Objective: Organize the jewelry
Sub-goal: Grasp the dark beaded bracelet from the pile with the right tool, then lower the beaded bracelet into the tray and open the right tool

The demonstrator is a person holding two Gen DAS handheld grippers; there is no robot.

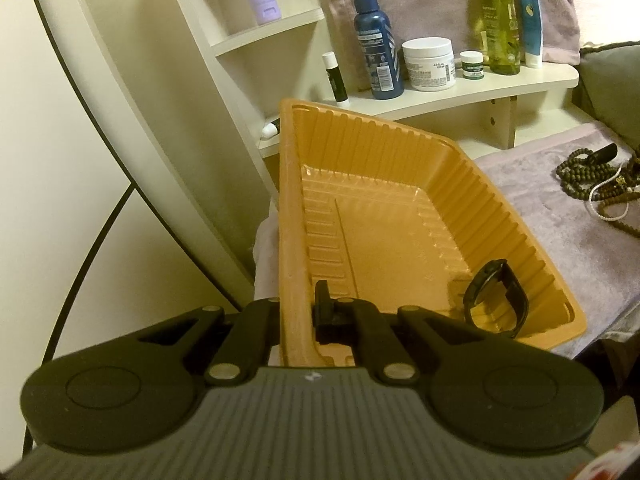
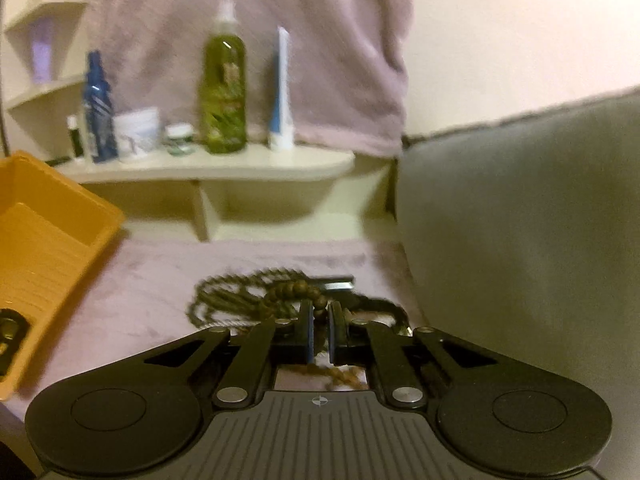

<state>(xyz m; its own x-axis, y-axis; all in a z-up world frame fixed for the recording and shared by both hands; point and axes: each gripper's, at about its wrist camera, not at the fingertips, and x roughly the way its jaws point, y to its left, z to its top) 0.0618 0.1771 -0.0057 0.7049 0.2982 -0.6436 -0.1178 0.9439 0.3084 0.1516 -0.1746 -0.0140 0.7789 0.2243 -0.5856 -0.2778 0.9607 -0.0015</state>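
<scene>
My left gripper is shut on the near rim of an orange plastic tray, one finger outside the wall and one inside. A black watch stands in the tray's near right corner. A pile of brown bead necklaces with a white pearl strand lies on the mauve towel to the right. In the right wrist view my right gripper is closed down on a strand of the brown beads from that pile. The tray shows at left.
A cream shelf behind the tray holds a blue spray bottle, a white cream jar, a green bottle and tubes. A grey cushion rises on the right. The mauve towel covers the surface.
</scene>
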